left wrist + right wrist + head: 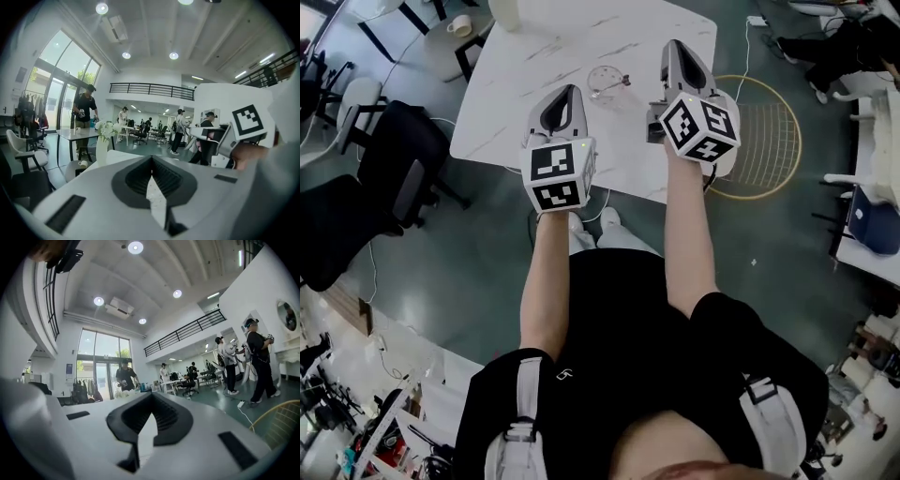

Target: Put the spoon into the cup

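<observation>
Cup (603,79) at one o'clock from nearer left gripper (566,94), eight o'clock from right gripper (677,47), both pressed together, empty; spoon (622,82) seemingly inside, handle toward three o'clock.

table (534,56): mostly bare | obstacle: cup (606,82) mid-table | vase (504,11) far edge

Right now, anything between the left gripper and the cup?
Nothing. In the head view only bare white table shows between the left gripper and the glass cup.
</observation>
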`<state>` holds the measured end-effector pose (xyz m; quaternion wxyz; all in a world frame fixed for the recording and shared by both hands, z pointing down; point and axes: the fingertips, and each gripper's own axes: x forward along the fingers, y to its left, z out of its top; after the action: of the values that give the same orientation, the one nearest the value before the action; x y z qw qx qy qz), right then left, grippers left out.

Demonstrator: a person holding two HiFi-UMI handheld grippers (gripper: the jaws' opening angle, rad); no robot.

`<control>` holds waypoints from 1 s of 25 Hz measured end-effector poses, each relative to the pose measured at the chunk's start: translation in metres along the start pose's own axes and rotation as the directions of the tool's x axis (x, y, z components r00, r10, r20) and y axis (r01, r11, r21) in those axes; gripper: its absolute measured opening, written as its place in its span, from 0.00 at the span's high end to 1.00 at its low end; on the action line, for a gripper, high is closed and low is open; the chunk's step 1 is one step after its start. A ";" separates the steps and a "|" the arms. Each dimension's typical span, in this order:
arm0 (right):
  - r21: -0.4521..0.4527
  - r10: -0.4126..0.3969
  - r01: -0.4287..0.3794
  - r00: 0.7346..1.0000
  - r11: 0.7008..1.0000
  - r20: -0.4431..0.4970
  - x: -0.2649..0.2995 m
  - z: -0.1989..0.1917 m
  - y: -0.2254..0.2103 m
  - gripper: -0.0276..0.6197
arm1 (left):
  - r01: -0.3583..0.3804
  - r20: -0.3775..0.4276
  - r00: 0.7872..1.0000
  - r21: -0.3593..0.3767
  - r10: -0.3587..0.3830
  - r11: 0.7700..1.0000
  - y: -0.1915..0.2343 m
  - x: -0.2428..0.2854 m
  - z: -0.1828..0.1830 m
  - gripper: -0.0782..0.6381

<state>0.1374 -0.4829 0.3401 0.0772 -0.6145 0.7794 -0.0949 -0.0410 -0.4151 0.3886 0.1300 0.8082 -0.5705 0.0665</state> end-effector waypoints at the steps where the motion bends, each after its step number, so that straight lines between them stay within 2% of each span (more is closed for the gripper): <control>1: 0.008 -0.007 0.007 1.000 1.000 0.010 -0.006 0.008 0.002 0.95 | 0.004 0.014 1.000 0.000 -0.004 1.000 -0.003 0.003 0.006 0.87; 3: -0.005 0.001 -0.001 1.000 1.000 0.021 -0.014 0.019 0.013 0.95 | 0.008 0.033 0.999 0.007 -0.009 1.000 -0.009 0.007 0.014 0.87; 6: -0.128 0.071 -0.072 0.997 0.989 -0.009 -0.020 0.019 0.039 0.95 | 0.010 0.057 0.998 0.008 -0.010 1.000 -0.015 0.009 0.020 0.87; 9: -0.178 0.091 -0.100 0.994 0.979 -0.055 -0.023 0.015 0.049 0.95 | 0.005 0.102 0.995 0.019 -0.007 1.000 -0.016 0.009 0.037 0.87; 12: -0.231 0.138 -0.146 0.989 0.962 -0.049 -0.025 0.024 0.062 0.95 | -0.004 0.140 0.990 0.016 0.002 1.000 -0.012 0.006 0.052 0.87; 17: -0.245 0.187 -0.197 0.980 0.949 -0.061 -0.028 0.024 0.071 0.95 | -0.024 0.173 0.985 -0.001 0.024 1.000 -0.004 -0.001 0.065 0.87; 25: -0.231 0.202 -0.211 0.978 0.950 -0.059 -0.028 0.021 0.076 0.95 | -0.039 0.183 0.982 0.002 0.038 0.999 0.005 -0.006 0.065 0.87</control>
<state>0.0770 -0.4400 0.3009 -0.0003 -0.5326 0.8463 -0.0037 -0.0502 -0.4301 0.3255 0.0735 0.8002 -0.5953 -0.0040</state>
